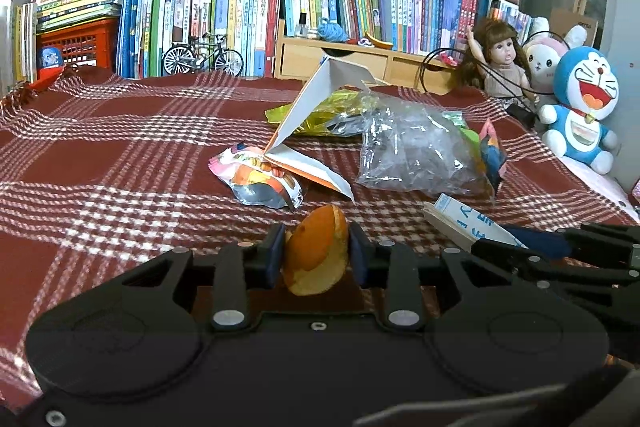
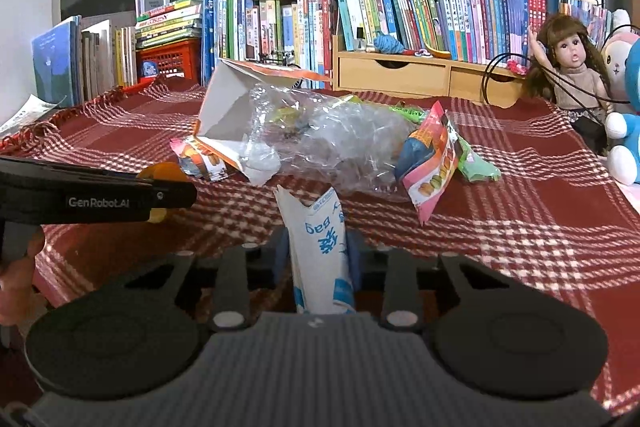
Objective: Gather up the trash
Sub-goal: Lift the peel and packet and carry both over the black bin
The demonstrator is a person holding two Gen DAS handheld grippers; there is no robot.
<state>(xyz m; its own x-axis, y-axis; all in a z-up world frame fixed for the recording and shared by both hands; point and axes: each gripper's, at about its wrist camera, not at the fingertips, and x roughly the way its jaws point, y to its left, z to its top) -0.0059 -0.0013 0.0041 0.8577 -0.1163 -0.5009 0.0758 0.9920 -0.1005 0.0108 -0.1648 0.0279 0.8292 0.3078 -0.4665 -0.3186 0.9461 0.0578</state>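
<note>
My left gripper [image 1: 317, 251] is shut on a curled piece of orange peel [image 1: 316, 255], held just above the red plaid cloth [image 1: 120, 163]. My right gripper [image 2: 318, 251] is shut on a white paper packet with blue print [image 2: 322, 251] that stands up between its pads. In the left wrist view that packet [image 1: 472, 223] shows at the right, with the right gripper [image 1: 532, 247] beside it. In the right wrist view the left gripper [image 2: 176, 193] enters from the left, with the peel [image 2: 164, 173] partly hidden behind it. More trash lies ahead: a folded white carton [image 1: 316, 115], a snack wrapper [image 1: 264, 179], a clear plastic bag [image 1: 420, 151] and a pink wrapper [image 2: 432, 163].
Rows of books [image 1: 240, 11] and a wooden drawer unit [image 1: 360, 61] line the back. A doll [image 1: 500, 67], a pink rabbit plush [image 1: 548, 55] and a blue cat plush [image 1: 580, 107] sit at the right. A small model bicycle [image 1: 202, 57] stands at the back.
</note>
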